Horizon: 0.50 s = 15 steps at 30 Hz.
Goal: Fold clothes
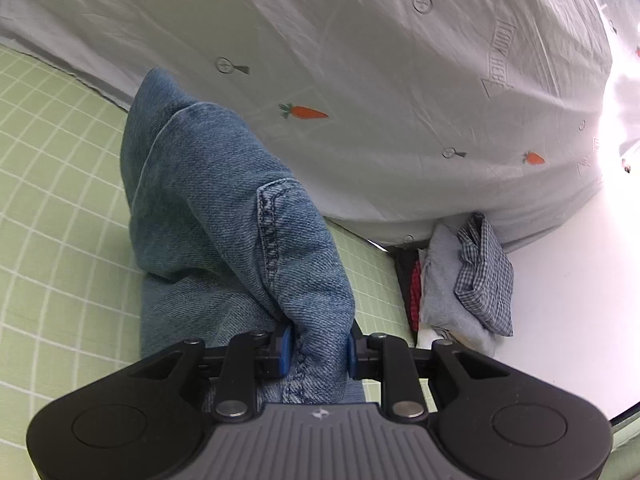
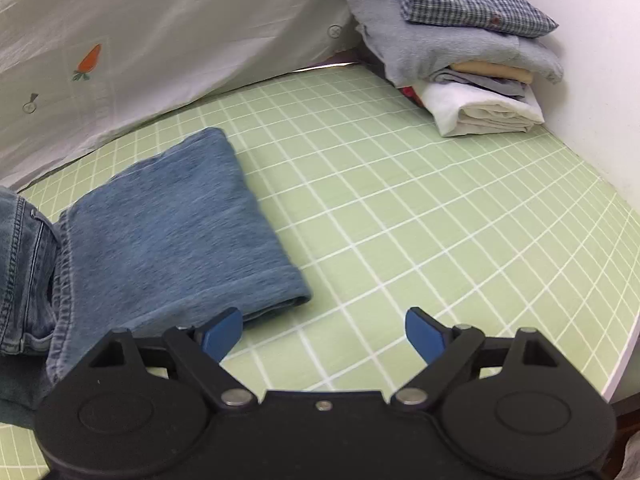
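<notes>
Blue-padded left gripper (image 1: 318,346) is clamped on faded blue denim jeans (image 1: 224,200), lying on green grid-checked bedsheet (image 2: 400,208) beside carrot-print white fabric (image 1: 360,60); right gripper (image 2: 324,334) hovers, jaws wide apart.

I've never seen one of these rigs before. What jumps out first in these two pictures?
The blue jeans dominate: the left gripper pinches a bunched fold of denim and lifts it over the green checked mat. The right gripper hangs open and empty just above the mat, beside the folded leg. In the far corner sits a stack of folded clothes, against a pale sheet printed with carrots.
</notes>
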{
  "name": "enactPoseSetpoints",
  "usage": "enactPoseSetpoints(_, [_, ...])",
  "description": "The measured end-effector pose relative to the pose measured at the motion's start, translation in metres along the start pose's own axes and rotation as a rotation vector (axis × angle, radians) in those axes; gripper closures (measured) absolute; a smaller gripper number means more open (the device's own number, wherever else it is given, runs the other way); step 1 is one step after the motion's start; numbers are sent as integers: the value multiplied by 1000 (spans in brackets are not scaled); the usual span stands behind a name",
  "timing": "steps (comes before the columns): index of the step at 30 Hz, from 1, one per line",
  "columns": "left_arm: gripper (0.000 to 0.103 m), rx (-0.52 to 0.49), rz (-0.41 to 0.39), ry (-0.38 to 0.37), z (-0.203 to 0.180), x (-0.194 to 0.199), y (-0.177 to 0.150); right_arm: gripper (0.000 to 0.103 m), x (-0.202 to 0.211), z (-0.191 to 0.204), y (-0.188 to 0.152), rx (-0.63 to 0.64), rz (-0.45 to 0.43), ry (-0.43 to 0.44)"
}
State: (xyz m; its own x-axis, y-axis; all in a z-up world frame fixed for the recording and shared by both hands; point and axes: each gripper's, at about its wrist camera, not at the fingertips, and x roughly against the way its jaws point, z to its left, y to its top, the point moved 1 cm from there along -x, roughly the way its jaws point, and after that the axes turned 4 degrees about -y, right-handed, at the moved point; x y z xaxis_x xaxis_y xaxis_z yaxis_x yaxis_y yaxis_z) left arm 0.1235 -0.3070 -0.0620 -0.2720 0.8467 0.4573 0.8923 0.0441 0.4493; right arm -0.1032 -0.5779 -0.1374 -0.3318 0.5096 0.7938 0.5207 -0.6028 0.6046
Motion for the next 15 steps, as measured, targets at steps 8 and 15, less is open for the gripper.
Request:
enactPoseSetpoints(8, [77,168,88,-10,9,-108,-30,14,-57,-49,41,-64,20,-16])
enactPoseSetpoints(15, [76,323,126,-17,23,-176,-52,14,-111,-51,74,-42,83,-1])
